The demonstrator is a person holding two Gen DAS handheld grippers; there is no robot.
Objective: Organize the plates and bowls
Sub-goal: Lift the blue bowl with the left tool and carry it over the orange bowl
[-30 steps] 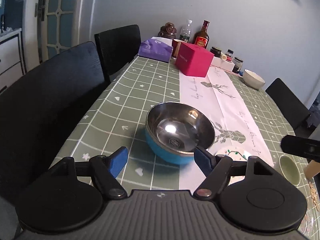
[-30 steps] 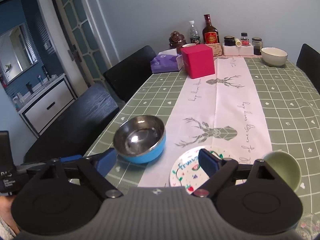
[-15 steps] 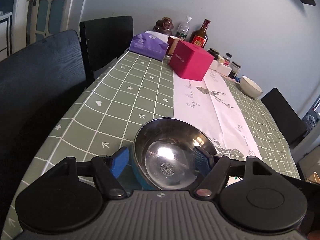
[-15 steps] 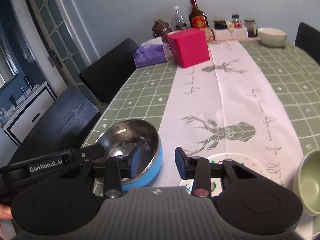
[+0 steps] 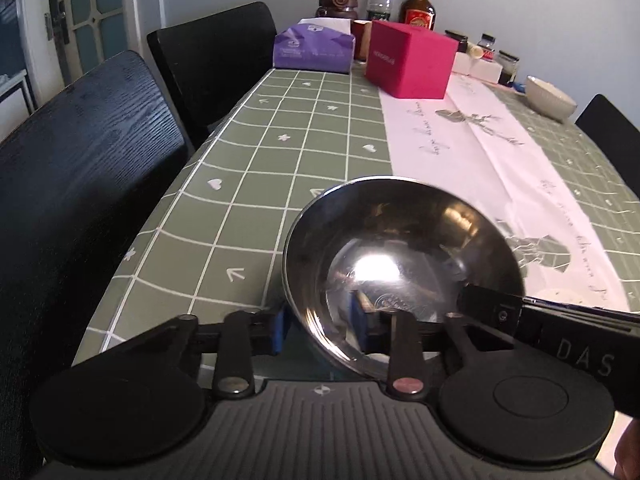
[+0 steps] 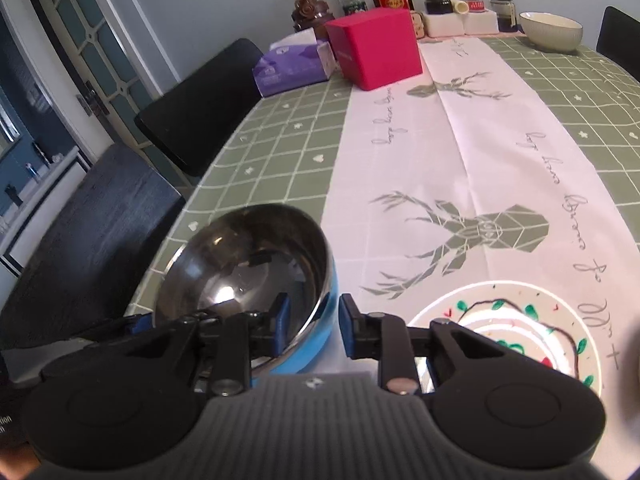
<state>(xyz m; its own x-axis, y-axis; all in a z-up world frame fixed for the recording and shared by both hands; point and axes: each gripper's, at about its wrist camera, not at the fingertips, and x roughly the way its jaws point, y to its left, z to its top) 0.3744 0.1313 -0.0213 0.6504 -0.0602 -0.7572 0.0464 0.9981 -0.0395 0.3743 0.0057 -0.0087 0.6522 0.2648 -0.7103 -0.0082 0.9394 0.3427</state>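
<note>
The round steel bowl with a polished mirror inside and a sky-blue outer shell (image 6: 256,280) looks light, rigid and slippery, so its thin rim is the sensible place to pinch. It sits on the green checked surface (image 5: 280,152) at the near left edge, beside the white deer-print runner (image 6: 460,160). Both grippers straddle that rim: the left gripper (image 5: 320,330) on the near wall and the right gripper (image 6: 314,330) on the bowl's right wall, each with fingers closing on it. A painted white plate (image 6: 516,320) lies just right.
</note>
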